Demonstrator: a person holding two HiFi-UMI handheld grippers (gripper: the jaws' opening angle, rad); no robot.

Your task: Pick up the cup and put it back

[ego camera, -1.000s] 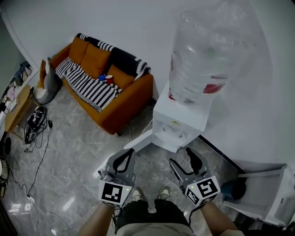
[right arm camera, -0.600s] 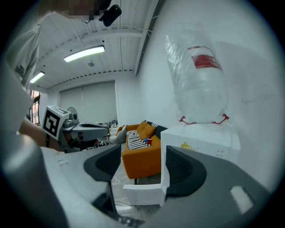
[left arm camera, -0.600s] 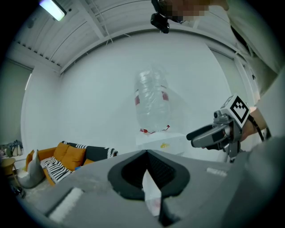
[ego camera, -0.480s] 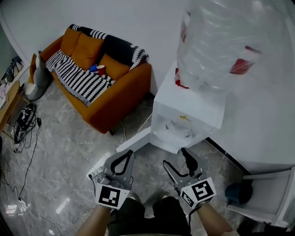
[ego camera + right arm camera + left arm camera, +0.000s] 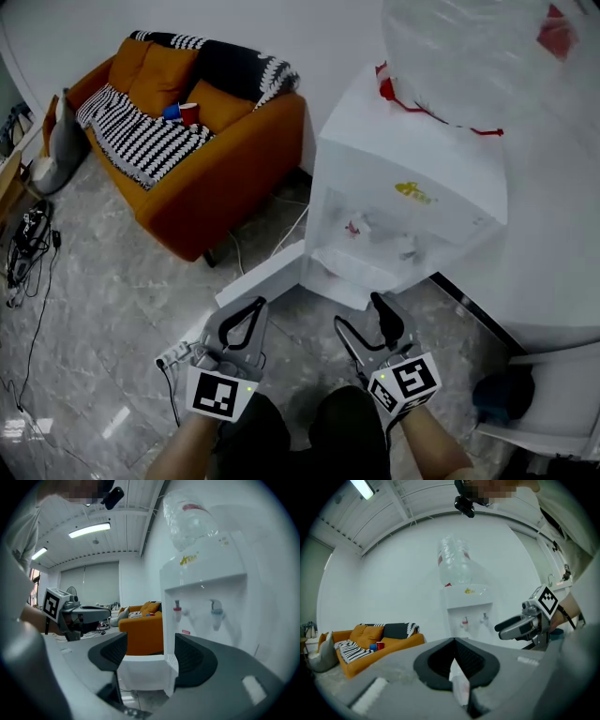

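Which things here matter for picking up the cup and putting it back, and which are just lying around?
Job: red cup and blue cup on the sofa, unclear which is meant; left claw, shut; right claw, open; both empty.
Lying about: blanket, water dispenser, bottle, power strip.

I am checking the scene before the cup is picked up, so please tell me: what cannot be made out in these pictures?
- Small red cup on the orange sofa: too small in every view to tell whether it holds anything.
- Yellow mark on the white water dispenser: blurred in the head view, unreadable.
- Dark blue thing at the head view's lower right: dim and small, not identifiable.
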